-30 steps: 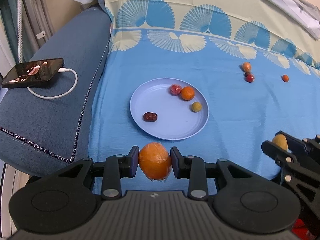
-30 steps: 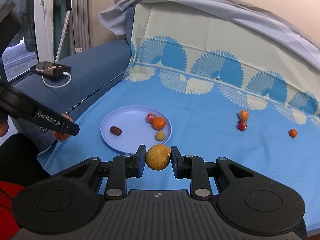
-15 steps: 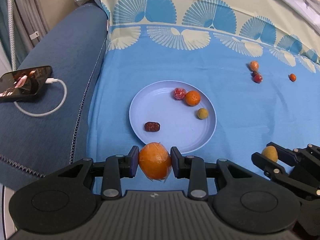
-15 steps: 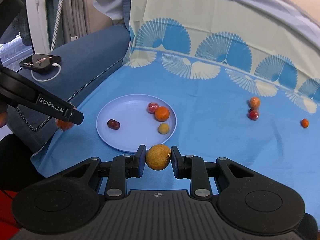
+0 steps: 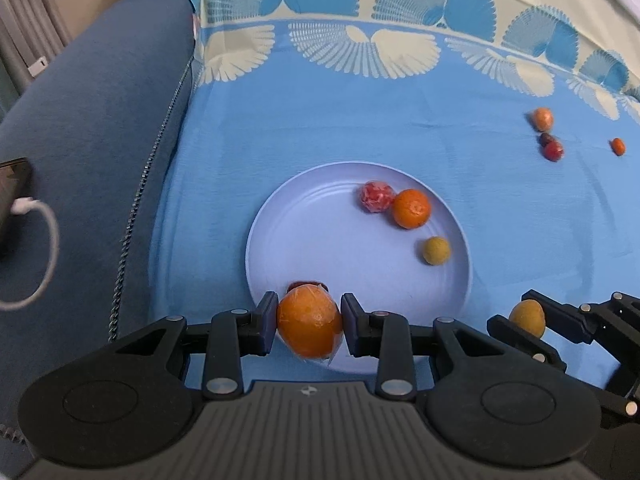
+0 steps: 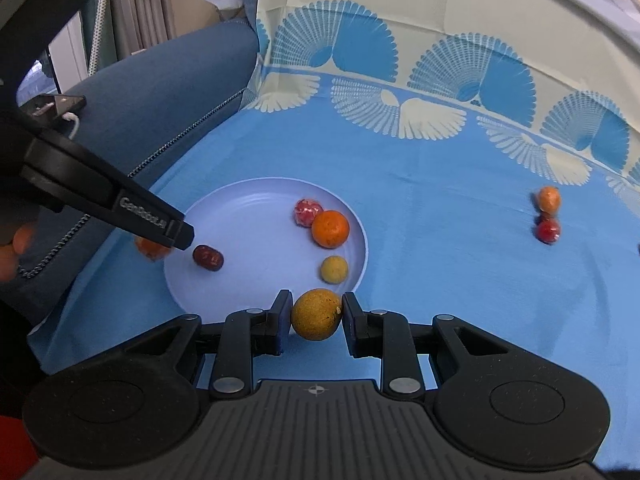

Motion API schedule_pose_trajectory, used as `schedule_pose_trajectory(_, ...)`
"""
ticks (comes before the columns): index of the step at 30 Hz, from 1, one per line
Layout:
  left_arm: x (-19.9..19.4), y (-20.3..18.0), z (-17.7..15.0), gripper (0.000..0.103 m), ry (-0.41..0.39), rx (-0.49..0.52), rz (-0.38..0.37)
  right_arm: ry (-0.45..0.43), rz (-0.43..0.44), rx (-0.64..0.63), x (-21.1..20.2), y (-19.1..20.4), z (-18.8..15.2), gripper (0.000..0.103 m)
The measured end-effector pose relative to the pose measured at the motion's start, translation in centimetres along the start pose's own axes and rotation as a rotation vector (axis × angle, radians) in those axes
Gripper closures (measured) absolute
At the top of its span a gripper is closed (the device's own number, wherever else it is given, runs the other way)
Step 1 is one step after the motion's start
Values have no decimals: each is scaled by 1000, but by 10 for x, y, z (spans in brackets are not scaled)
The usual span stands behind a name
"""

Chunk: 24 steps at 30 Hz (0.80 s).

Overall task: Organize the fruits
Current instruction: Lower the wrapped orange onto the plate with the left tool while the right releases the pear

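Note:
My left gripper point(image 5: 309, 321) is shut on a wrapped orange fruit point(image 5: 309, 327), held over the near rim of a pale blue plate point(image 5: 316, 232). My right gripper point(image 6: 316, 314) is shut on a yellow-brown round fruit point(image 6: 317, 314) at the plate's point(image 6: 248, 220) near right rim. On the plate lie a red wrapped fruit point(image 5: 376, 197), an orange point(image 5: 411, 208), a small yellow fruit point(image 5: 436, 251) and a dark red date point(image 6: 208, 258), mostly hidden behind the held fruit in the left wrist view. The right gripper point(image 5: 528, 318) also shows at the lower right of the left wrist view.
Loose fruits lie on the blue patterned cloth at the far right: an orange-red one point(image 5: 543, 118), a red one point(image 5: 553, 149) and a tiny orange one point(image 5: 618, 146). A blue sofa arm point(image 5: 88, 152) at the left carries a phone point(image 5: 10, 184) with a white cable point(image 5: 38, 256).
Both grippers have moved forward and down toward the plate, each still holding its fruit. The plate now looms larger and the date slips behind the left gripper's fruit.

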<state>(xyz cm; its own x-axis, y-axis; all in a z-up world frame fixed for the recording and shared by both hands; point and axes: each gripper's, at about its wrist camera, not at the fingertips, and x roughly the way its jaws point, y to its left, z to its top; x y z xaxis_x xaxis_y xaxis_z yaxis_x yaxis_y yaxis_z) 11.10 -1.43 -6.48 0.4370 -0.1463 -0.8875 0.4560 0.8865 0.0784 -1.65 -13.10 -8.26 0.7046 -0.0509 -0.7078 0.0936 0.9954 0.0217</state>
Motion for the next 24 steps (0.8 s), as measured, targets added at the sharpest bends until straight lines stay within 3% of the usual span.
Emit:
schedule_pose_trajectory(14, 67, -4, 29, 63, 58, 23, 21, 68, 39, -35, 66, -6, 11, 74)
schedule_pose_trajectory(15, 66, -3, 31, 49, 48, 17, 21, 71, 58, -25, 69, -8, 13, 71)
schedule_pose_trajectory(16, 63, -1, 33, 25, 29, 5, 18, 76, 77, -14, 70, -10, 16, 54)
schedule_pose_trajectory(17, 60, 1, 35, 13, 8, -7, 18, 77, 83, -4, 70, -11, 18, 44)
schedule_pose_trajectory(18, 54, 3, 35, 1, -19, -22, 22, 60, 74, 8, 67, -12, 20, 26)
schedule_pose_trajectory(19, 49, 4, 35, 0, -40, -28, 27, 41, 59, 15, 63, -13, 22, 19)
schedule_pose_trajectory(20, 46, 4, 35, 0, -44, -24, 31, 35, 50, 15, 60, -13, 24, 17)
schedule_pose_trajectory(24, 40, 4, 28, 0, 25, -8, 78, 54, 55, 26, 43, -10, 20, 7)
